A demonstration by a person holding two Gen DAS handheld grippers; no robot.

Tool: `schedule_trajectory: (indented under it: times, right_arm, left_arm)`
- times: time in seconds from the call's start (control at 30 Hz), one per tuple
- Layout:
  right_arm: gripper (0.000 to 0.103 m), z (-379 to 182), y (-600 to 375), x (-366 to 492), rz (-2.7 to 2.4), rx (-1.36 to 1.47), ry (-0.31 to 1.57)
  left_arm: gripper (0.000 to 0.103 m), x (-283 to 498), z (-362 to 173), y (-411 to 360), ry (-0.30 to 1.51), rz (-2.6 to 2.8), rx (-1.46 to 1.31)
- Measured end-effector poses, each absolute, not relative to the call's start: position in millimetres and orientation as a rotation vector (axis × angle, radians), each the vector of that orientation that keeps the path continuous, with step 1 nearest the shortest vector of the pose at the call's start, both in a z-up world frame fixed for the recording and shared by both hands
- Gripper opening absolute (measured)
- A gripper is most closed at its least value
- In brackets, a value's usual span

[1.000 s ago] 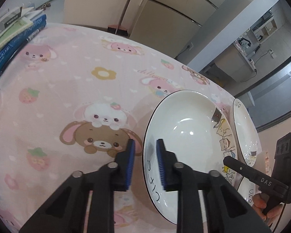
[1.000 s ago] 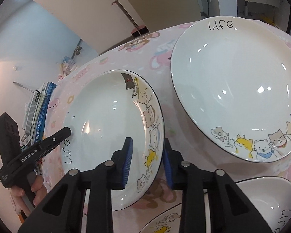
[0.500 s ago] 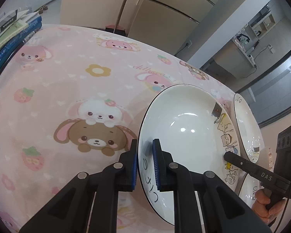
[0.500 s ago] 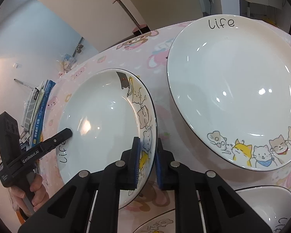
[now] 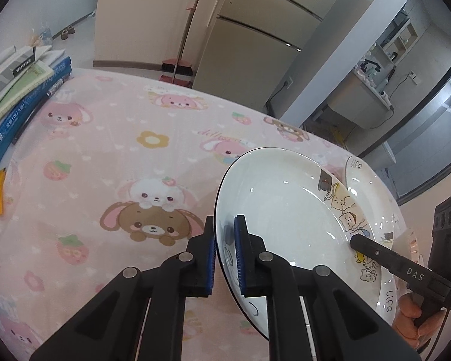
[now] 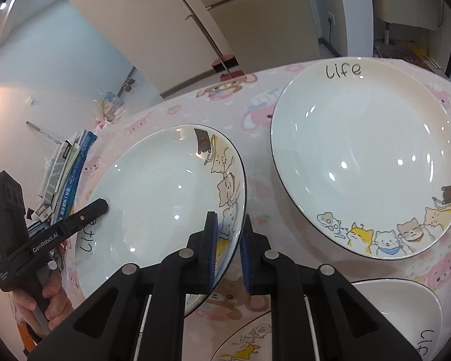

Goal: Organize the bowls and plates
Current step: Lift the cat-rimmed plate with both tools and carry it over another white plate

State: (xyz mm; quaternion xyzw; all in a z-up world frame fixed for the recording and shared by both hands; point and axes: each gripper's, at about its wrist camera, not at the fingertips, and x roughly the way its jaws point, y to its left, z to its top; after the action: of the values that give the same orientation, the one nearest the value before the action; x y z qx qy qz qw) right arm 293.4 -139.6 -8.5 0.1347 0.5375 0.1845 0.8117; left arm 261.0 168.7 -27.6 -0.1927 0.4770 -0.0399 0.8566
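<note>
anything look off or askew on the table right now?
Only the cat plate: it sits tilted off the pink tablecloth because the left gripper and right gripper each pinch opposite rims. Nothing spilled or chipped. The larger plate lies flat.

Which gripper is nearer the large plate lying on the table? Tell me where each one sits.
Right. The right gripper clamps the held plate on its rim beside the large plate; the left gripper clamps the opposite rim, with the held plate between.
</note>
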Motion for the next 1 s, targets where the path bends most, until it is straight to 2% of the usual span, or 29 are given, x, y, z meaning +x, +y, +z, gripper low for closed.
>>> schedule_trajectory:
  times: [0.43,0.83,1.0]
  right_arm:
    - [0.013,51.2,-169.2,263.3,0.390,0.284,1.042]
    - [0.013,119.7,-225.2,206.7,0.351,0.259,0.931]
    - [0.013,135.3,-246.8,177.7,0.329,0.245,0.905]
  left_arm:
    - [0.012,232.6,34.0,147.4,0.917,-0.153,-0.388]
    - [0.012,177.1,106.9,77.2,0.837,-0.231,-0.296]
    - [0.012,151.3,118.8,52.1,0.825,-0.261,-0.289]
